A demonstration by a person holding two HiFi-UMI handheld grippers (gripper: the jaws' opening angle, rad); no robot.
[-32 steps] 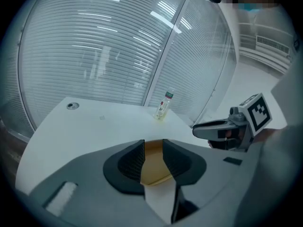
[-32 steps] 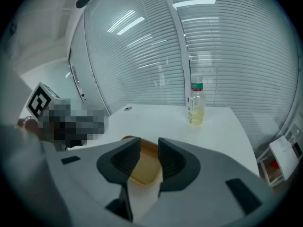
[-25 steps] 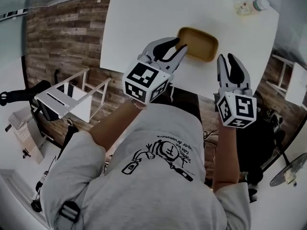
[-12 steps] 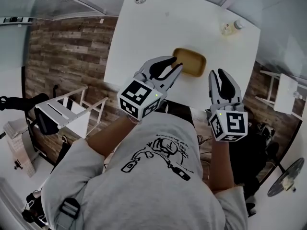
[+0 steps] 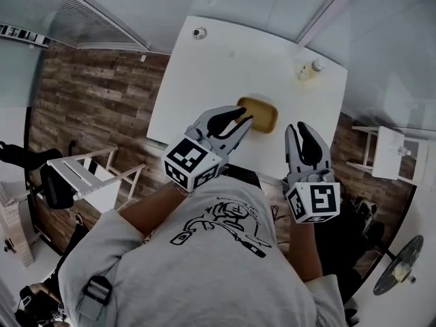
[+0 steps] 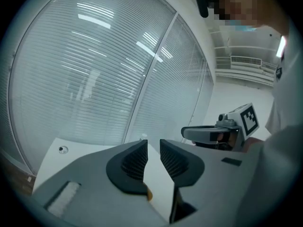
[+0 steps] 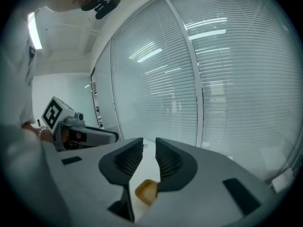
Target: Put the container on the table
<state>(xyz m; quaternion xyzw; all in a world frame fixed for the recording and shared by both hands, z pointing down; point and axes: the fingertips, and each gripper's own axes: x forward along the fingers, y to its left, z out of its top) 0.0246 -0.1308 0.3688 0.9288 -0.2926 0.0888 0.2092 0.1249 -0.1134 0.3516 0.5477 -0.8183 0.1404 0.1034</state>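
The yellow-brown container [image 5: 259, 114] lies on the white table [image 5: 218, 73] near its front edge, with nothing gripping it. It also shows far below the jaws in the right gripper view [image 7: 146, 191]. My left gripper [image 5: 246, 115] hovers high above the container's left end. Its jaws have just been closing, a narrow gap stays, and nothing is between them [image 6: 153, 148]. To the container's right, my right gripper [image 5: 300, 127] hangs above the table edge. It too is narrowly open and empty [image 7: 149, 148].
A small bottle [image 5: 306, 69] stands at the table's far right, a small round object [image 5: 198, 33] at its far left corner. A white rack [image 5: 88, 176] stands on the wood floor at left. Blinds behind glass close off the far side.
Both grippers have risen well above the table, which now looks smaller and farther. The container stays on the table. The left jaws have narrowed.
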